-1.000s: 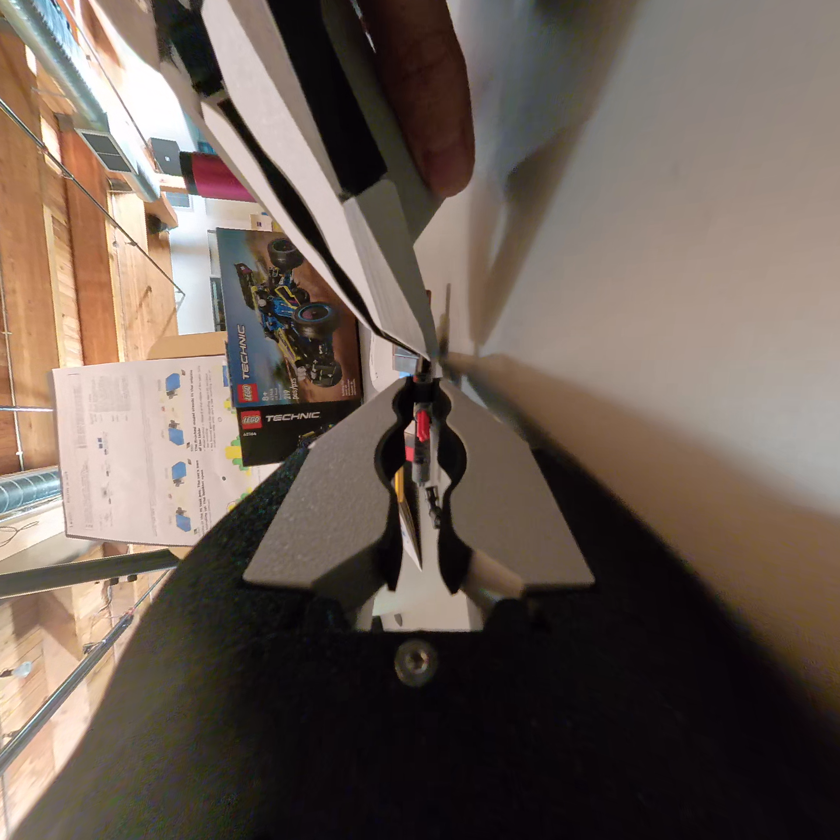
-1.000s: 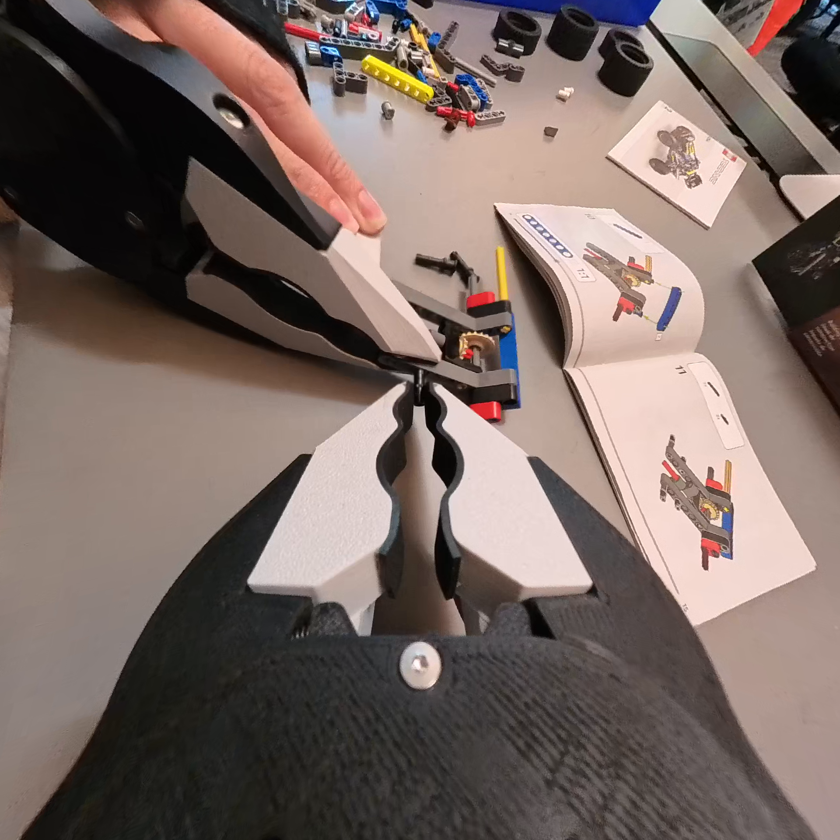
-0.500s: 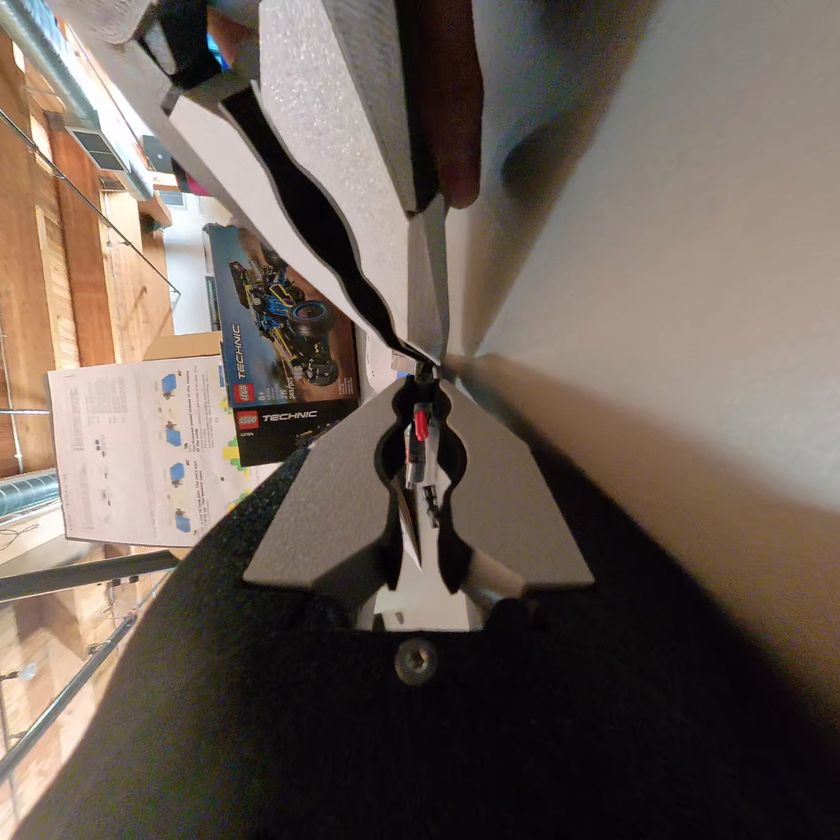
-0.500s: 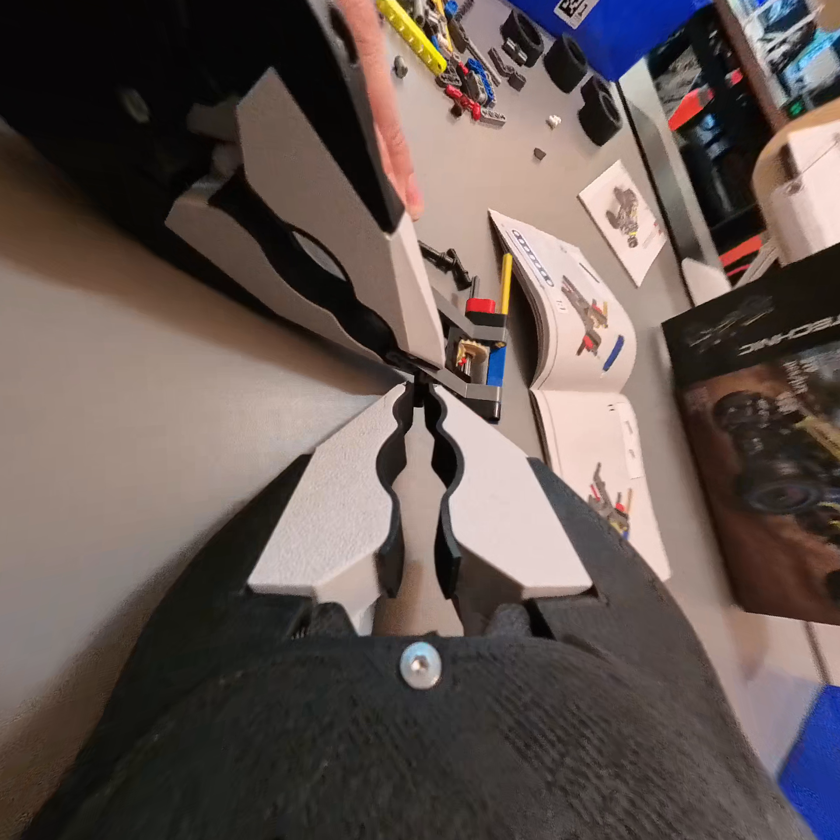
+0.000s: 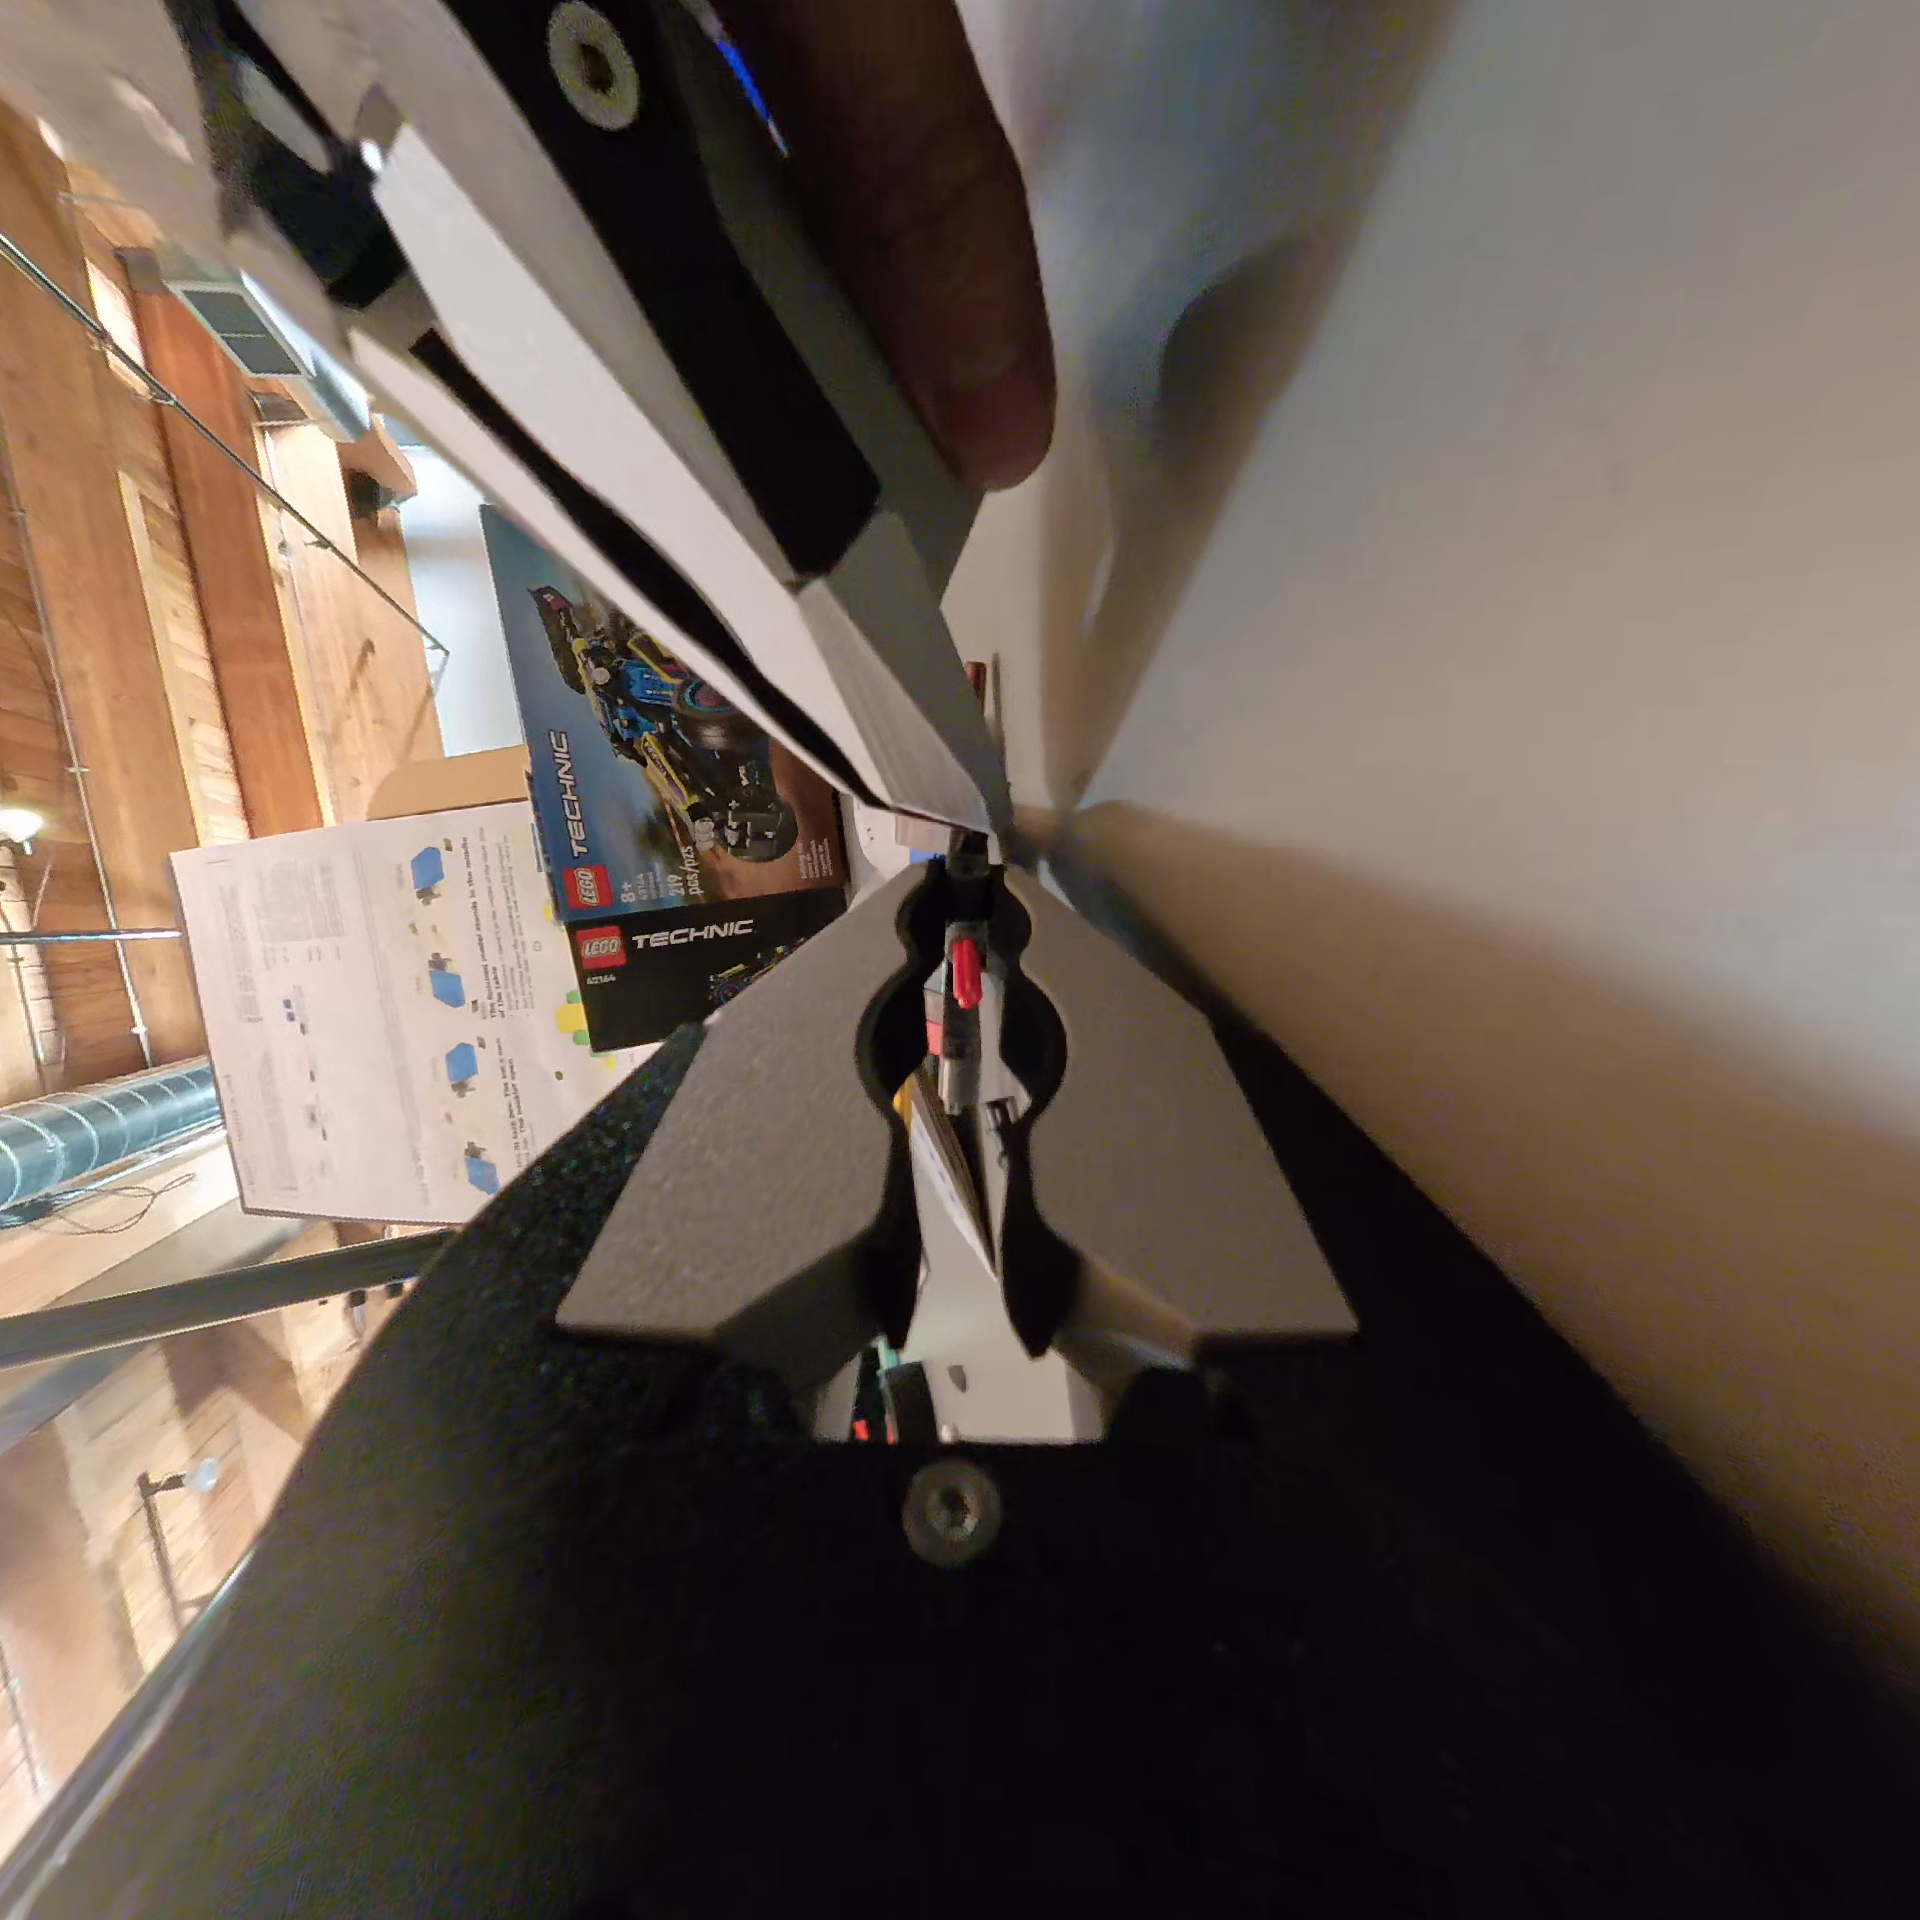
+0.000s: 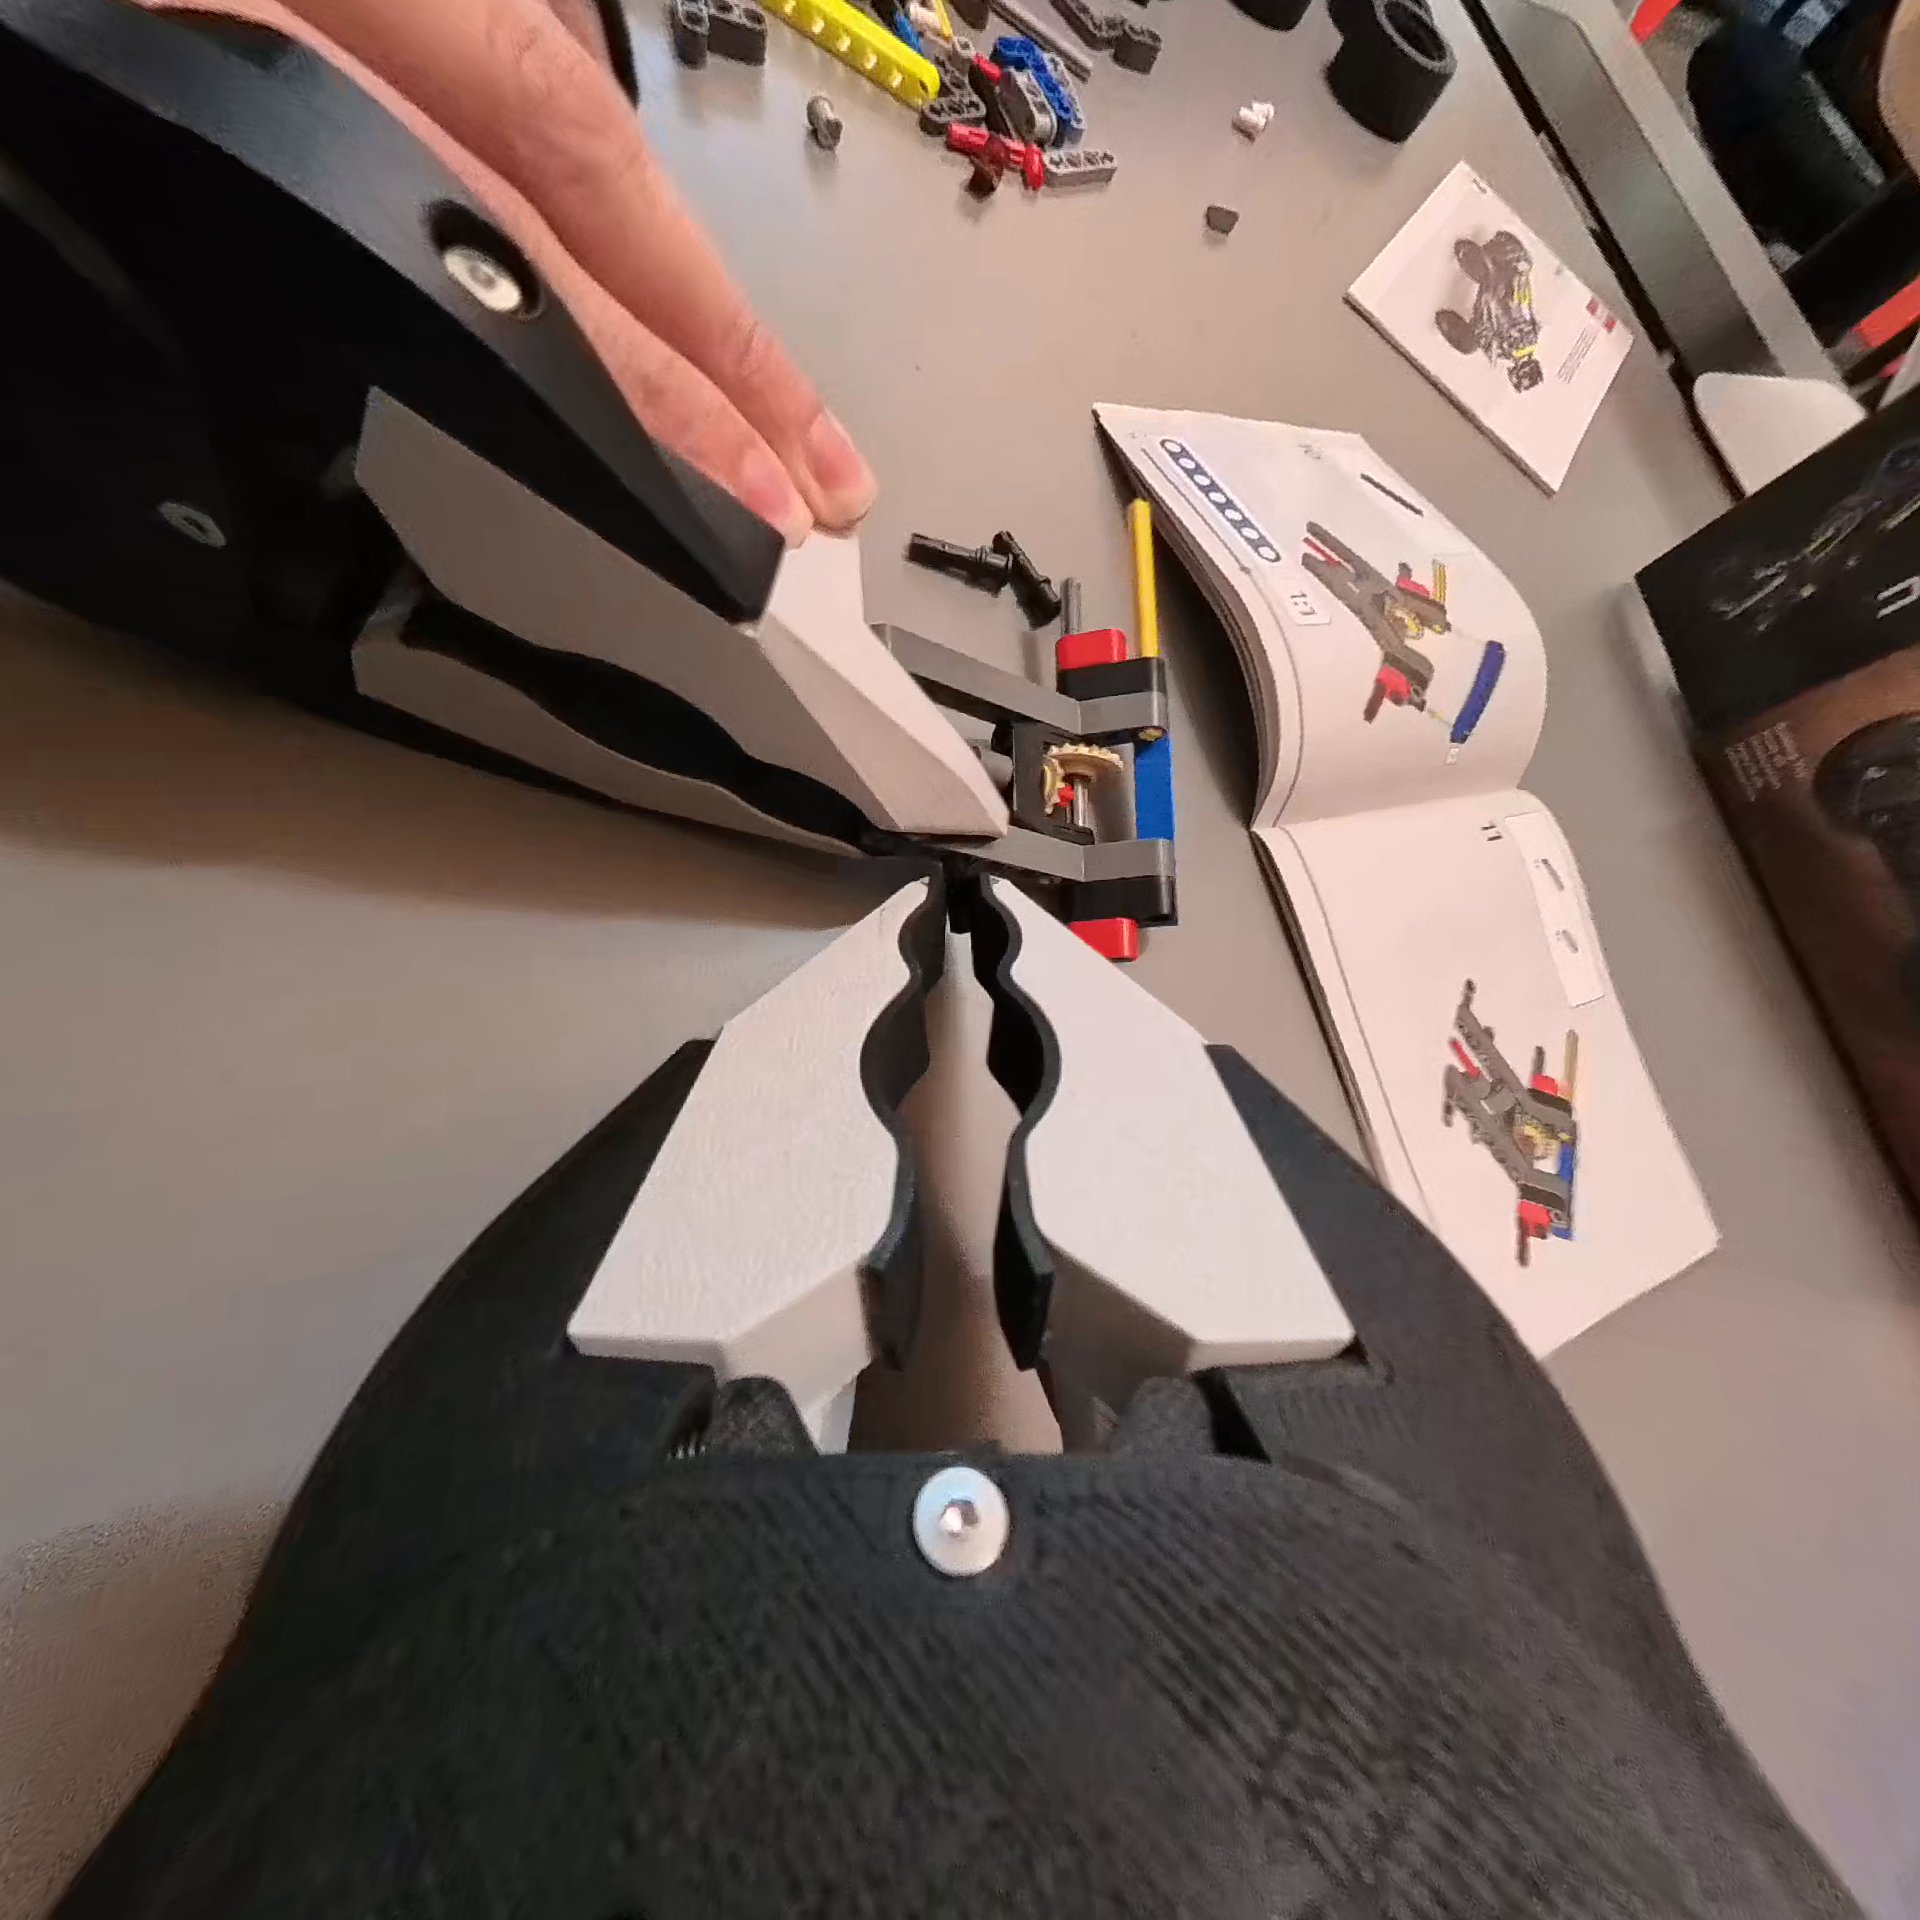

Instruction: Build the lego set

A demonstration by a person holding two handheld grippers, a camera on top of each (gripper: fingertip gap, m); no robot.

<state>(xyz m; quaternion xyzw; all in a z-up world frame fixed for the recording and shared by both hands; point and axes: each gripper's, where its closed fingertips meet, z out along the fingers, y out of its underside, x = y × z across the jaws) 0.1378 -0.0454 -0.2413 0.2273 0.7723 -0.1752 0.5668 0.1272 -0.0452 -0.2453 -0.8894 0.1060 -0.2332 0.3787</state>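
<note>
Right tool (image 6: pixel 961 902): tips pinched on a small black pin (image 6: pixel 958 910), held at the near edge of the lego assembly.
Left tool (image 6: pixel 935 821): comes in from the left in the right wrist view, jaws clamped on the grey beam end of the assembly; a person's fingers (image 6: pixel 769 457) lie along its top.
Left tool, own view (image 5: pixel 971 883): tips drawn close together, the other tool's tip meeting them; what lies between is too blurred to tell.
Lego assembly (image 6: pixel 1101 774): grey frame, tan gear inside, blue beam on the far side, red pieces at both ends; low over the grey worktop (image 6: pixel 416 987), contact unclear.
Instruction booklet (image 6: pixel 1434 862): open, lying flat just right of the assembly.
Yellow axle (image 6: pixel 1143 566): beside the booklet's left edge.
Black pins (image 6: pixel 987 561): two loose, just beyond the assembly.
Loose parts pile (image 6: pixel 977 83): far end of worktop, mixed colours.
Black tyres (image 6: pixel 1392 62): right of the pile.
Small leaflet (image 6: pixel 1496 322): far right.
Set box (image 5: pixel 665 769): upright, seen in the left wrist view.
</note>
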